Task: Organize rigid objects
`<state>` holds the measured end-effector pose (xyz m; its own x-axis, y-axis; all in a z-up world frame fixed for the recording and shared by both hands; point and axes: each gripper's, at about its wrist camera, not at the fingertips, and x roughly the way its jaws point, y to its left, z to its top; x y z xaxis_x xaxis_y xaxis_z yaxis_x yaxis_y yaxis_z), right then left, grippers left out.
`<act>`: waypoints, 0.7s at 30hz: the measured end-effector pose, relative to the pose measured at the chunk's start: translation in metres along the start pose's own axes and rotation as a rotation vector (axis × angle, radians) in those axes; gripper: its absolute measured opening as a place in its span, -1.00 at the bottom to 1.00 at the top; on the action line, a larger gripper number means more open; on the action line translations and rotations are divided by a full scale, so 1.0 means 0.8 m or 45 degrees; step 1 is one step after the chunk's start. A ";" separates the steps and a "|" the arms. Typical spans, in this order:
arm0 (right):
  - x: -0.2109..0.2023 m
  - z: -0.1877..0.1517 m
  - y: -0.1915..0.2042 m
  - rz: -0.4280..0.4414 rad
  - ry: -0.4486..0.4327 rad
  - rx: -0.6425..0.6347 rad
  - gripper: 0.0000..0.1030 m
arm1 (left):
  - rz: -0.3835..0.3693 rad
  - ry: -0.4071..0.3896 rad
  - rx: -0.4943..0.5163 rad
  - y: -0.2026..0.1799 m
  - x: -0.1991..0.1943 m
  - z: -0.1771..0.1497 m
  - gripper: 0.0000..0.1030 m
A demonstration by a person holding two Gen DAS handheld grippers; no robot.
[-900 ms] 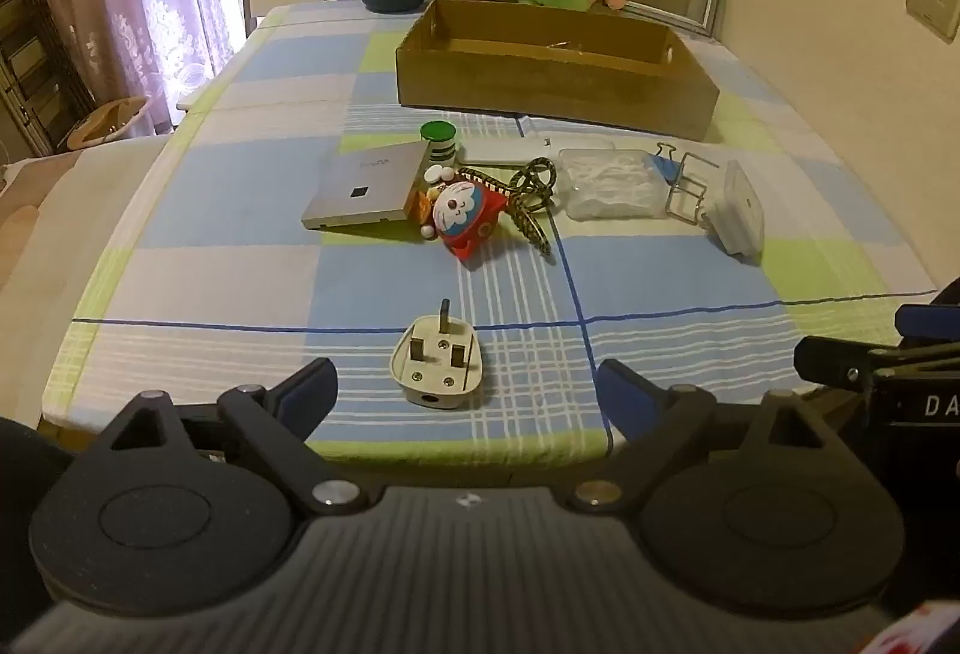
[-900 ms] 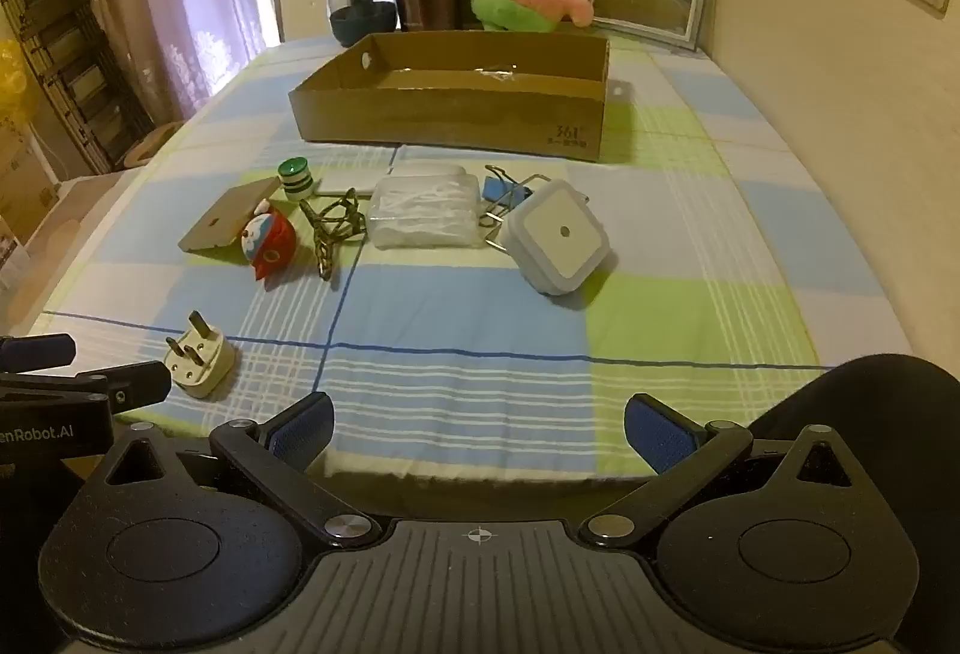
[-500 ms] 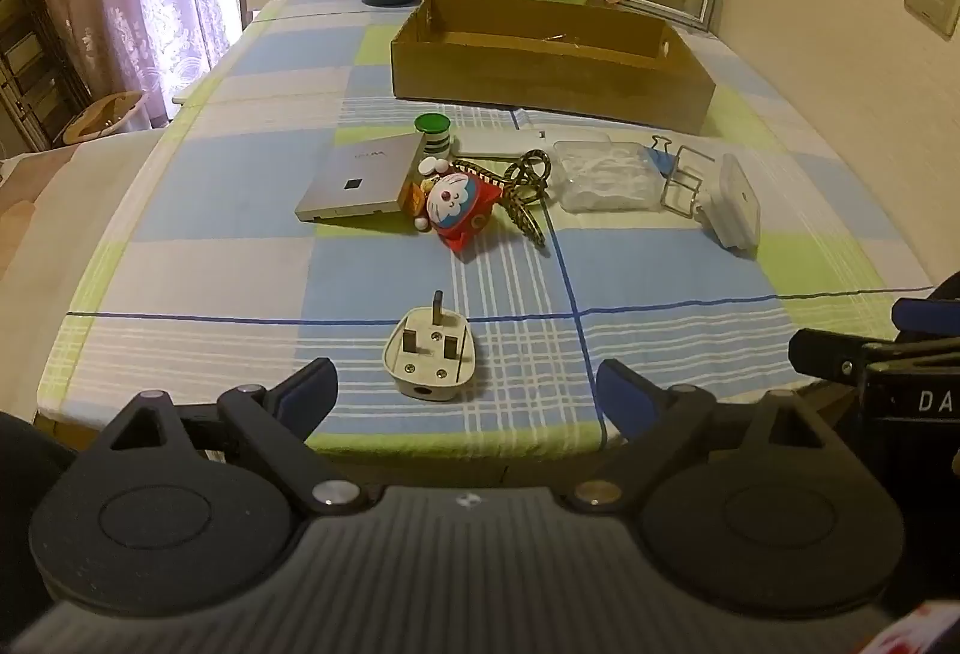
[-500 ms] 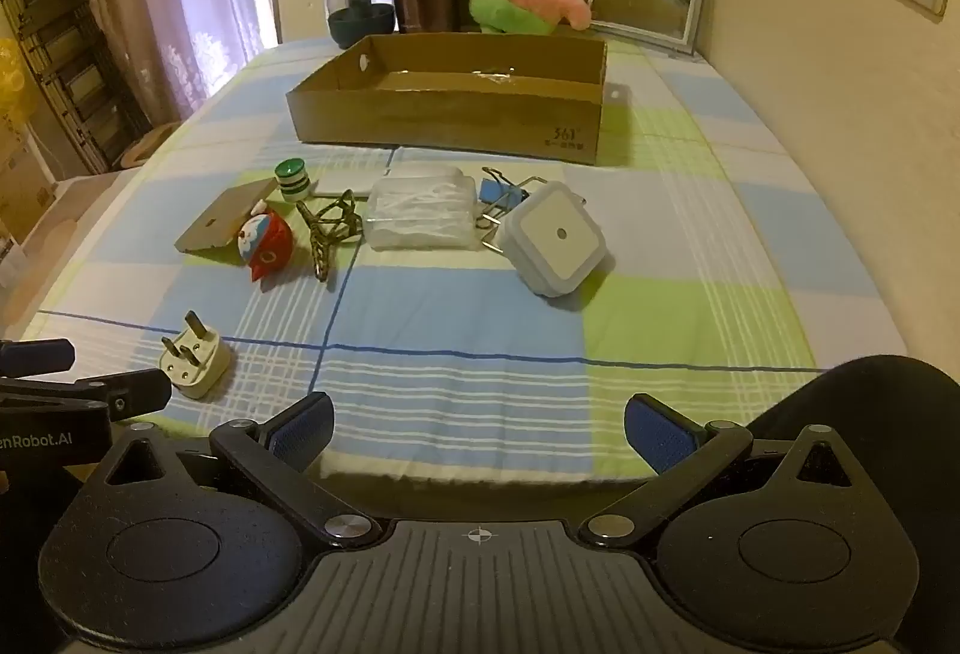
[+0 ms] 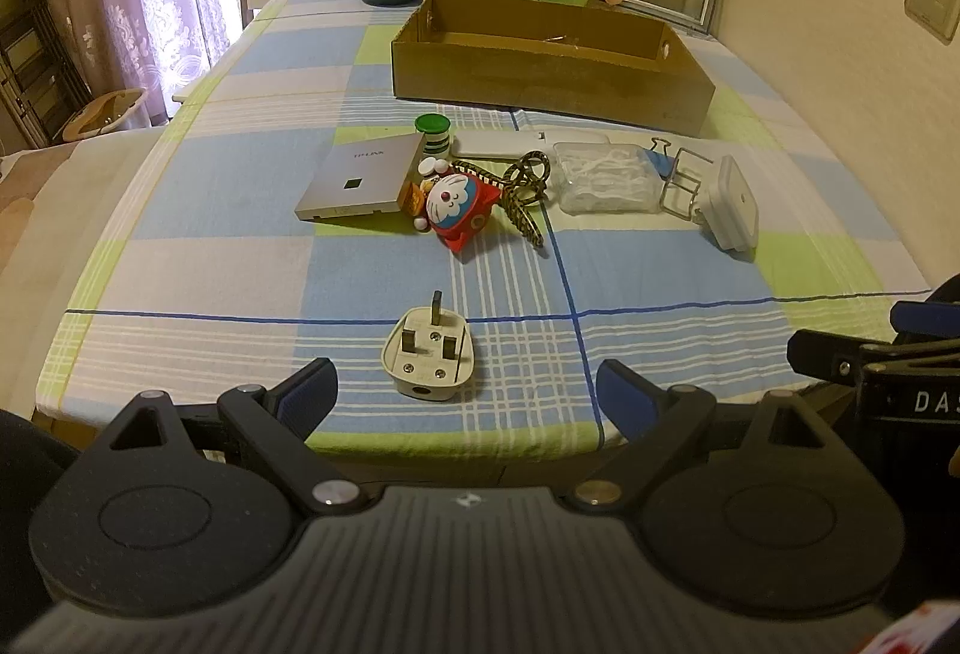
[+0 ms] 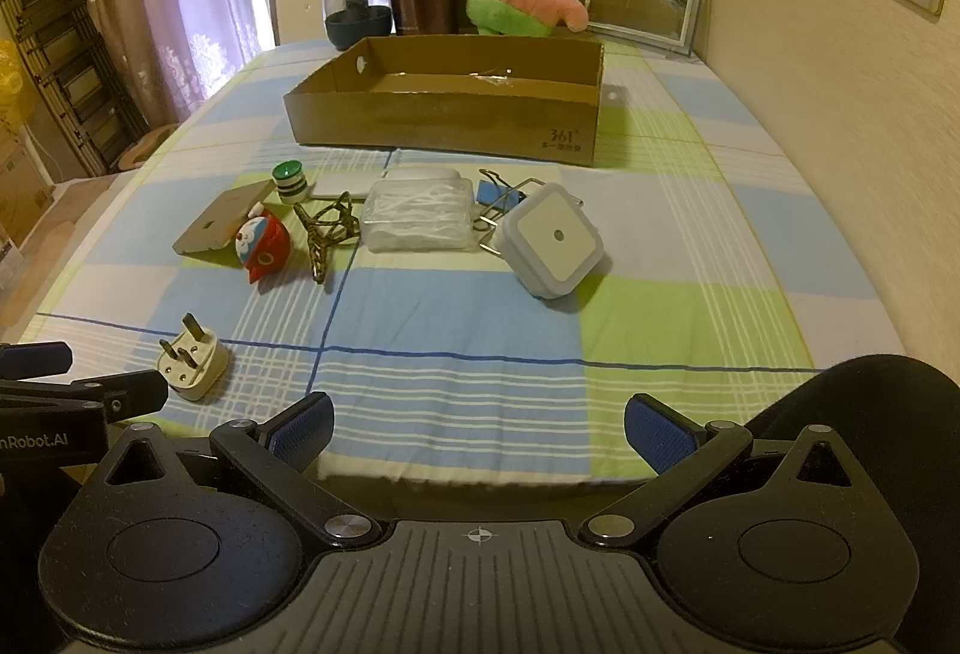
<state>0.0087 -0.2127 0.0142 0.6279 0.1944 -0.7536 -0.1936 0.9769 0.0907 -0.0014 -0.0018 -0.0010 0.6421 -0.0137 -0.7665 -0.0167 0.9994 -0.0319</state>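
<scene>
Basically nothing is sorted yet, operator. The cardboard box (image 6: pixel 444 114) sits in the middle of the table (image 6: pixel 690 306) and looks almost empty; only a small scrap of something glints on its floor, too small to name. Everything you need to organize lies in front of the box, on the near side.

Your left gripper (image 5: pixel 465 393) has its jaws spread wide with nothing between them, hanging over the near table edge. Your right gripper (image 6: pixel 477 426) is the same: jaws wide apart, empty, at the near edge too.

Relative to the box:
- The white plug (image 5: pixel 429 354) is the farthest piece from the box, near the table edge, just ahead of your left gripper. It lies on its back, three prongs up, a hard chunky body.
- The grey flat router box (image 5: pixel 363 174) lies in front of the box's left end.
- The green-capped little bottle (image 5: pixel 433 132) stands closer to the box, just beside it.
- The red cartoon figure (image 5: pixel 459 207) lies tipped over, touching the router box.
- The braided cord (image 5: pixel 522 186) is tangled beside the figure.
- The clear plastic case (image 6: pixel 420 213) holds white bits; a white flat case (image 5: pixel 504 144) sits behind it.
- The binder clips (image 6: pixel 504 198) and the white square night light (image 6: pixel 552 240) sit in front of the box's right end, the light tilted on its plug side.

So all pieces are left to do; my guess is that the plug is your easiest first pick.
</scene>
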 end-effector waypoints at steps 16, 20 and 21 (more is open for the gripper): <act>-0.004 0.000 -0.001 0.000 -0.001 -0.002 0.96 | -0.007 0.001 0.000 -0.002 -0.001 0.002 0.77; -0.004 0.000 -0.001 -0.001 -0.001 -0.002 0.96 | -0.011 0.002 -0.005 -0.001 -0.001 0.001 0.77; -0.004 0.000 -0.002 0.000 -0.001 -0.002 0.96 | -0.010 0.002 -0.005 -0.001 -0.001 0.001 0.77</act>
<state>0.0071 -0.2145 0.0165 0.6286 0.1941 -0.7532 -0.1948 0.9768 0.0892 -0.0014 -0.0029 0.0004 0.6412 -0.0218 -0.7671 -0.0146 0.9991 -0.0406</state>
